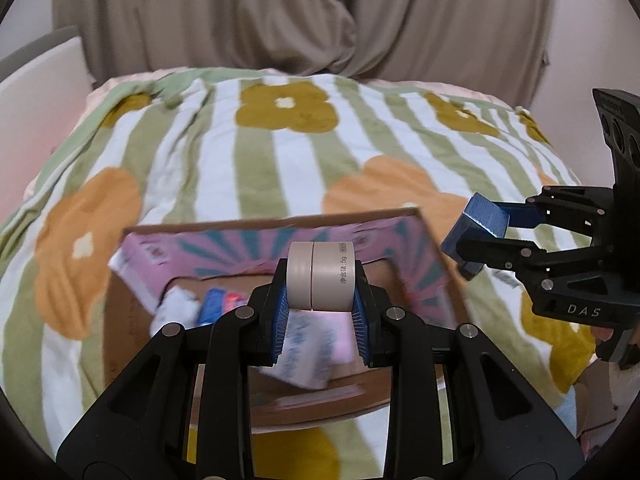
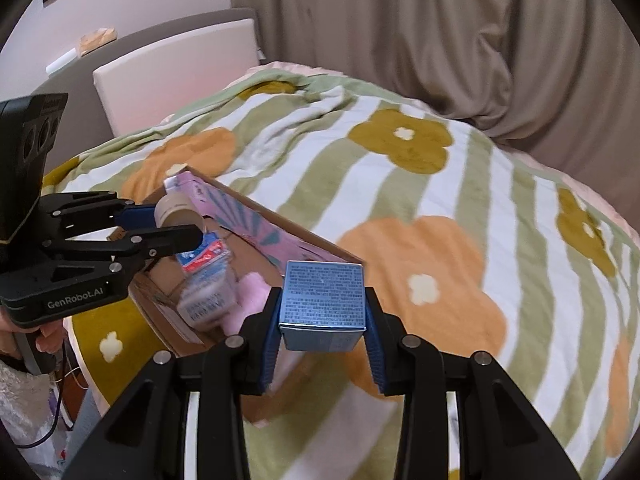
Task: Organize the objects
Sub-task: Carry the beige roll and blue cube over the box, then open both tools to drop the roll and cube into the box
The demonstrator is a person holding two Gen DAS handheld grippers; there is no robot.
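A bed (image 1: 280, 152) under a striped, flowered blanket fills both views, curtain behind. An open box (image 1: 424, 248) lies on it, centre of the left view, already holding cartons and a pink item. The left claw (image 1: 320, 300) pinches a beige jar (image 1: 320, 276) above the box opening. The right claw (image 2: 323, 332) grips a blue carton (image 2: 323, 300), right of the box, over the blanket. Judged step: loading the box. Next: lower the jar into free space and release; the carton must first move leftward over the opening.
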